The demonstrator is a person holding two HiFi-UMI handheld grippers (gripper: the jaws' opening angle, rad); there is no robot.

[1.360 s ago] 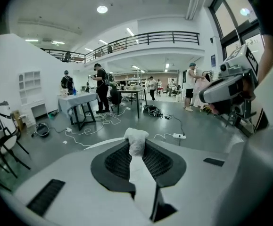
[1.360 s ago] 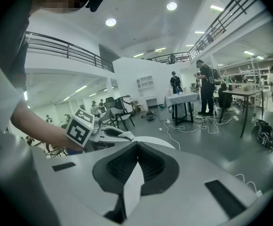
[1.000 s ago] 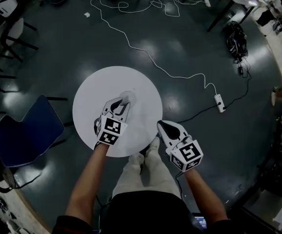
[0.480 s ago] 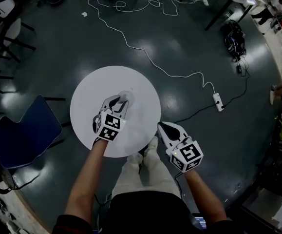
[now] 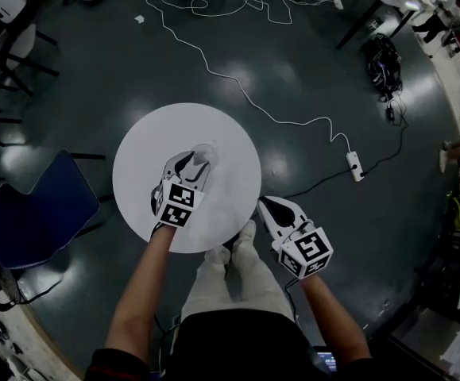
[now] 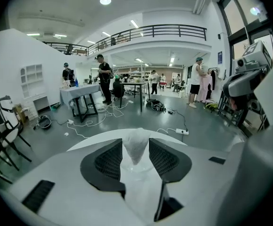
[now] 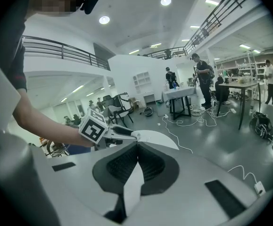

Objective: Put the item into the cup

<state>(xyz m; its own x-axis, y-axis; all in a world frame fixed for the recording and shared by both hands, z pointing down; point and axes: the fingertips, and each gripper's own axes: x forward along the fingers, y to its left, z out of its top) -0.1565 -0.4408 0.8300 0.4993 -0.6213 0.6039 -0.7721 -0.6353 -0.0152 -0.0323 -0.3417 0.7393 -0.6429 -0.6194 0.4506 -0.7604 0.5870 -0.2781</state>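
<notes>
A clear cup (image 5: 206,157) stands on the round white table (image 5: 142,157) with a white crumpled item (image 6: 136,149) sticking up out of it. My left gripper (image 5: 191,168) reaches over the table and straddles the item. In the left gripper view the left gripper (image 6: 136,141) has its black pads on either side of the item, just apart from it, above the cup (image 6: 137,168). Its jaws have just been opening. My right gripper (image 5: 264,203) hangs off the table's right edge. In its own view the right gripper (image 7: 137,146) is shut, pads together and empty.
A blue chair (image 5: 35,213) stands left of the table. A white cable runs across the dark floor to a power strip (image 5: 358,167). A black bag (image 5: 384,62) lies at the far right. My legs (image 5: 230,276) are below the table edge. People and desks fill the background.
The left gripper's jaws stand wider than before and have let go of the white item, which stays in the cup. Both hands have kept their place.
</notes>
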